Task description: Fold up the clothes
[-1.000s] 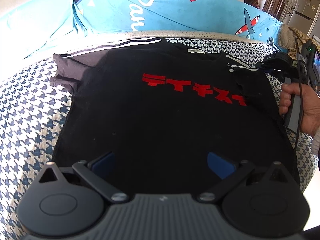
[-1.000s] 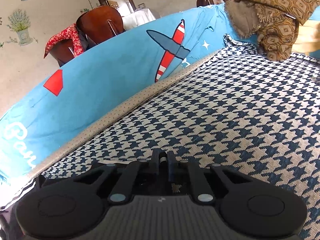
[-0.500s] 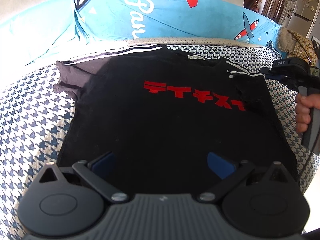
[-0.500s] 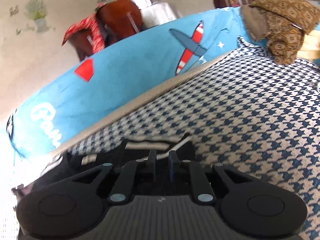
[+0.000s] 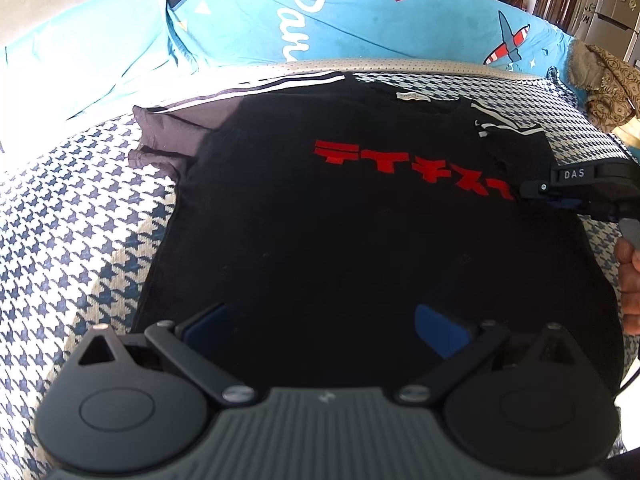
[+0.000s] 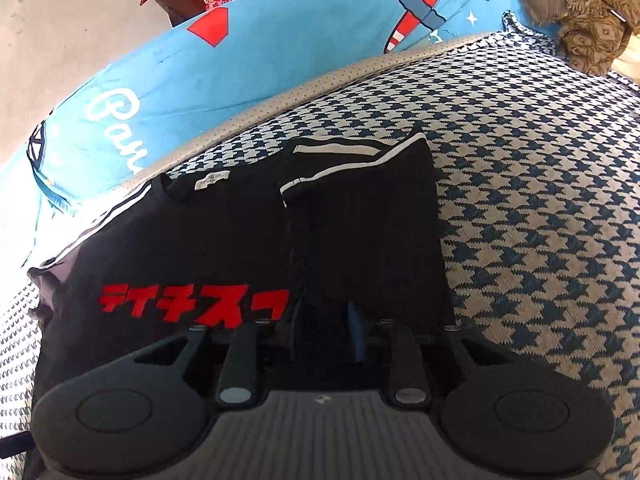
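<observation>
The left claw (image 5: 320, 326) hangs over the t-shirt's (image 5: 360, 240) near hem, fingers spread wide. The right claw (image 6: 325, 334) (hand (image 5: 630, 280) gripping its handle) sits at the shirt's right side, fingers slightly parted.

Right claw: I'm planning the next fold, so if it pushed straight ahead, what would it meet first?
The right claw would run onto the folded-in sleeve of the black T-shirt, then probably the houndstooth cover. Depth is unclear.

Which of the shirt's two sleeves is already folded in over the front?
The sleeve by the right tool, covering the end of the red lettering. The other sleeve still lies spread out on the houndstooth cover.
</observation>
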Available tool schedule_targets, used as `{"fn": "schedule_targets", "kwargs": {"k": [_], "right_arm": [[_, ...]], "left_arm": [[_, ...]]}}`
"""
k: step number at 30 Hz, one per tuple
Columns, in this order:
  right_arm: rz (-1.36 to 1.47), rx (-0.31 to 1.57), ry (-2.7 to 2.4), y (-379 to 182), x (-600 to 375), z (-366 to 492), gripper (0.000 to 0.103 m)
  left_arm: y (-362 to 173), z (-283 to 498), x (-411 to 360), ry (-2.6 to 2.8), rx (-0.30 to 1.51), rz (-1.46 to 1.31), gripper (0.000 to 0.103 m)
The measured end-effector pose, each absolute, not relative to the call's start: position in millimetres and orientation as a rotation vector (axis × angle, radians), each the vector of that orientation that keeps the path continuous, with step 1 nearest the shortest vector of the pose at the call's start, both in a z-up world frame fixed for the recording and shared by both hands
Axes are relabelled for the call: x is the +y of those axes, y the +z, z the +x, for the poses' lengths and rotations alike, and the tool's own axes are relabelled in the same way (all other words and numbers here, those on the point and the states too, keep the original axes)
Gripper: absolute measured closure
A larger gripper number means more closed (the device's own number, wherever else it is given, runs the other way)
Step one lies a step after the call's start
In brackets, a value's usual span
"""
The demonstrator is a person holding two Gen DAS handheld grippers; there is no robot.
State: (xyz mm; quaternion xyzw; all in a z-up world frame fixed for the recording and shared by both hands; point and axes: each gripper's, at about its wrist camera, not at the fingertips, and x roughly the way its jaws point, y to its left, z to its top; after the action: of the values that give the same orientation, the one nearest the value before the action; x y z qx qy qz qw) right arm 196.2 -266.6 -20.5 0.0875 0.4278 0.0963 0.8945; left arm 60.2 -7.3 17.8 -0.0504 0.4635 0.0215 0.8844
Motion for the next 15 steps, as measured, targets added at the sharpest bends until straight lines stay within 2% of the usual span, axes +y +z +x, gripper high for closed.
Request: {"fn": "schedule_targets", "kwargs": {"k": [8, 15], "right_arm": [[0.106, 0.826, 0.161, -4, -244, 171, 0.071], [0.083, 0.770, 0.371, 1, -197, 160, 0.071]], "left_arm": [[19, 47, 9, 0.053, 0.963, -0.102, 0.000], [18, 33, 27, 0.071, 0.969, -0.111, 0.000]]}}
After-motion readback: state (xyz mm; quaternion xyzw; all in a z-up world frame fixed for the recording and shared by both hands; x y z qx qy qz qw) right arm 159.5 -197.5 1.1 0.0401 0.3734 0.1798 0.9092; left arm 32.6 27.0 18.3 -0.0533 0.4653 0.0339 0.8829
